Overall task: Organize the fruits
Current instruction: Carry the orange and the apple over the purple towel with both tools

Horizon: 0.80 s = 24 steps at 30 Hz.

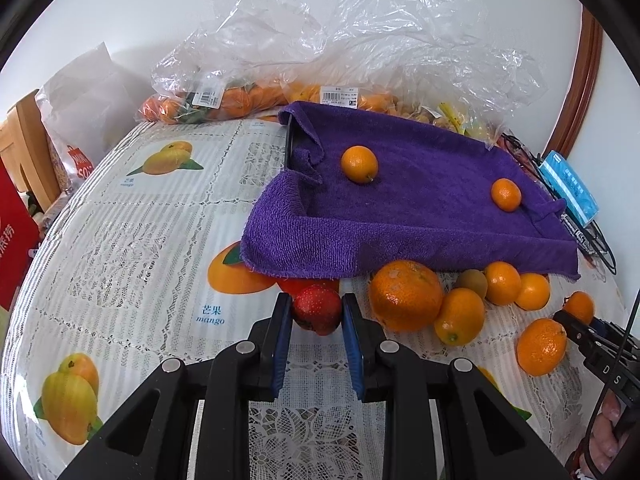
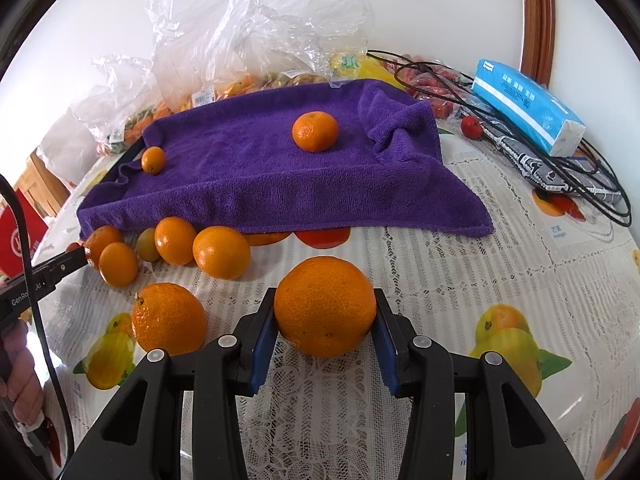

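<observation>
Purple towel point(image 2: 260, 176) is the big thing here, draped over what looks like a tray at the back of the desk point(image 2: 460, 280), and that's obviously where the fruit is headed since two small oranges already sit on it. So the whole next move comes down to one direction: the towel lies straight ahead of both grippers and a bit higher, with its front edge hanging down as a lip to clear.

The right gripper point(image 2: 325, 322) is pinching a big orange point(image 2: 325, 306), pads pressed on both sides, down at the desk. From its own view the open middle of the towel is dead ahead, past the loose pile of oranges point(image 2: 200, 252) off to its left.

The left gripper point(image 1: 316, 312) is clamped on a small red fruit point(image 1: 316, 309), jaws about as tight as they go. Its view has the towel's near edge just beyond the fruit, so I'd say the left hand is the closer one, sitting near the towel's left corner.

Neither fruit has a long axis to worry about, both are roundish. My guess: lift first, then forward.
</observation>
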Motion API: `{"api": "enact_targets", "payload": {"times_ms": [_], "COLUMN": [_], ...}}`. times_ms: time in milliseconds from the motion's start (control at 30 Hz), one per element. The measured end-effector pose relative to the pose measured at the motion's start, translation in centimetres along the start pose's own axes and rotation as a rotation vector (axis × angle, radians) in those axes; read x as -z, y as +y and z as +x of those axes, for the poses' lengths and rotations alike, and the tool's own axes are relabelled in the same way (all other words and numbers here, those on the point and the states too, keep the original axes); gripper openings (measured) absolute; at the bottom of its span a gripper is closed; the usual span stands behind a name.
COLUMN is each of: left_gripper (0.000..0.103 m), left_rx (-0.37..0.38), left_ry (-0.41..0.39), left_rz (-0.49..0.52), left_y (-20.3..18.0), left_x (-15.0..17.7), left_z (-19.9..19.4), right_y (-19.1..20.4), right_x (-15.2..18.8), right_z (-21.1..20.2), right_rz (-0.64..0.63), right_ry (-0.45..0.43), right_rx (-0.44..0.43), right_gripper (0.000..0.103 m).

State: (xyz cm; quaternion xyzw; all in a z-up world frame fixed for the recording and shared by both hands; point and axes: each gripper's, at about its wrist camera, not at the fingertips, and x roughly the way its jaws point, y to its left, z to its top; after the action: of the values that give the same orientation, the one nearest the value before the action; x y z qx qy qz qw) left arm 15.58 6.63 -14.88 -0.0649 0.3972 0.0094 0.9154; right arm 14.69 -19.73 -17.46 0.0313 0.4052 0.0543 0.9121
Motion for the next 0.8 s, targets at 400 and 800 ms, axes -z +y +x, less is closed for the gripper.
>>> {"api": "enact_targets", "payload": {"times_ms": [400,800], "left_gripper": [0.024,0.024], "left_rx": [0.035,0.058], "left_ry": [-0.016,-0.106], "left_rz": [-0.002,0.041], "left_y": [-0.6,-3.5], "left_x": [0.2,-2.8], "left_z": [-2.2,-5.6], "right_y": [1.5,2.8], "right_x": [-0.5,-4.7], "right_z": [-3.1,-6.6], "right_rz": [-0.051,-0.067], "right_ry": [-0.083,-0.199], "right_rx": [-0.018,-0.017], "right_gripper": [0.043,0.043]}}
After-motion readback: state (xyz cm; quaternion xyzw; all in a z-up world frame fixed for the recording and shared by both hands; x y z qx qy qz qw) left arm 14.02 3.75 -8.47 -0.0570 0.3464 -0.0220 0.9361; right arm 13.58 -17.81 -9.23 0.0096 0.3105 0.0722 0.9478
